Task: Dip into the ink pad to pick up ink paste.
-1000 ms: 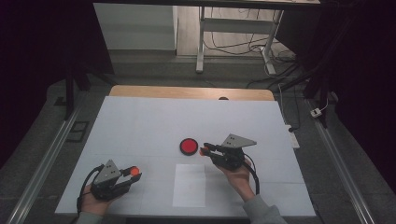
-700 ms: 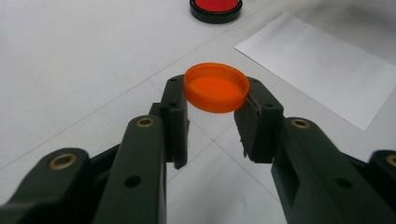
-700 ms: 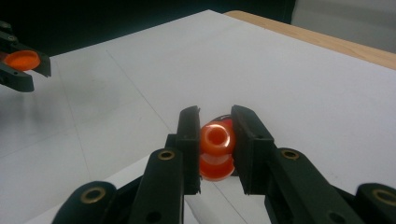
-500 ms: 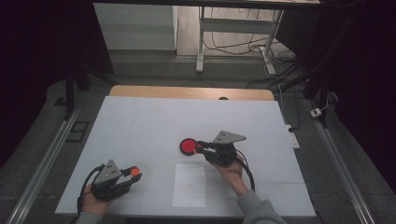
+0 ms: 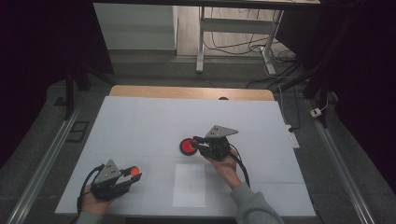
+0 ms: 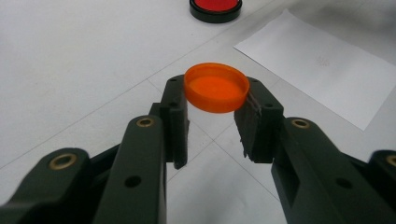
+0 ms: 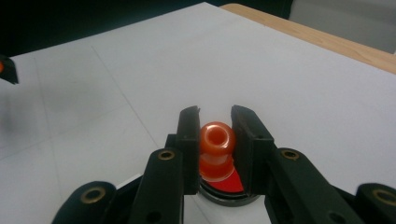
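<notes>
left gripper [image 5: 132, 174], near the table's front left corner: jaws closed on an orange round cap [image 6: 216, 87], gripped edge to edge by the pads and carried clear of the surface; shallow, translucent, flat-faced, hollow side not readable. judged the lid of the ink pad, so the uncovering step looks done.

sheet of white paper [image 5: 189, 185], just inside the front edge at mid-width, lying flat; in the left gripper view a faint mark shows near its centre, too pale to read. judged not yet clearly stamped.

right gripper [image 5: 197, 143], about the middle of the table [image 5: 140, 121], beyond the paper: jaws closed on an orange-red stamp [image 7: 216, 149], glossy, with a rounded knob on top and a waisted stem, held upright over the pad; whether its base touches the ink cannot be told.

ink pad [image 5: 187, 146], round, black-rimmed, red-faced, uncovered, directly under the stamp. judged stage: inking; left to do, pressing the stamp on the paper and recapping the pad.
</notes>
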### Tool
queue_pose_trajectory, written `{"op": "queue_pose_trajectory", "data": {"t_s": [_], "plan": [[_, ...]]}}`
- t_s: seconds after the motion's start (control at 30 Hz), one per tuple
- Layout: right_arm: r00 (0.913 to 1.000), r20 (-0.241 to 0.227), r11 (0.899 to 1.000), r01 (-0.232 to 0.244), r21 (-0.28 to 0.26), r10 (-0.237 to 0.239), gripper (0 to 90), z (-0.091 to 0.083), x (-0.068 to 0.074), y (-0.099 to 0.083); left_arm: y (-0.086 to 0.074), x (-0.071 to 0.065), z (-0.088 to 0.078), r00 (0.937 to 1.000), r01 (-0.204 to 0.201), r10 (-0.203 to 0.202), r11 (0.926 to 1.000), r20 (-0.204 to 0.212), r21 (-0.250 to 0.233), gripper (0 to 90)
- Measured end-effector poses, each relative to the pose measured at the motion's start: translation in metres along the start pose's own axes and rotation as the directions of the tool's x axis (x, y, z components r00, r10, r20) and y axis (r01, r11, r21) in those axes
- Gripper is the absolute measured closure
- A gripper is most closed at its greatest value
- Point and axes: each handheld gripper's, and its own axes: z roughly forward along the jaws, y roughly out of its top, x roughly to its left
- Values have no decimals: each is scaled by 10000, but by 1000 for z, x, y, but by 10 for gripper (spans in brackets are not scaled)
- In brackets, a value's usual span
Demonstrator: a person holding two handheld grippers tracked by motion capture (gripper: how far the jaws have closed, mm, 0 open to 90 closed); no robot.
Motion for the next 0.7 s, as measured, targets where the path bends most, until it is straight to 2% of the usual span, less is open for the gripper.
{"op": "queue_pose_trajectory", "data": {"t_s": [0.33, 0.7], "plan": [[9998, 123, 9991, -131, 403, 126, 725, 21, -5, 1, 0, 0, 0, 10000, 12, -12, 10000, 34, -6, 654], [9992, 295, 9971, -281, 703, 261, 725, 31, -10, -5, 0, 0, 1, 10000, 37, -37, 10000, 47, 11, 654]]}}
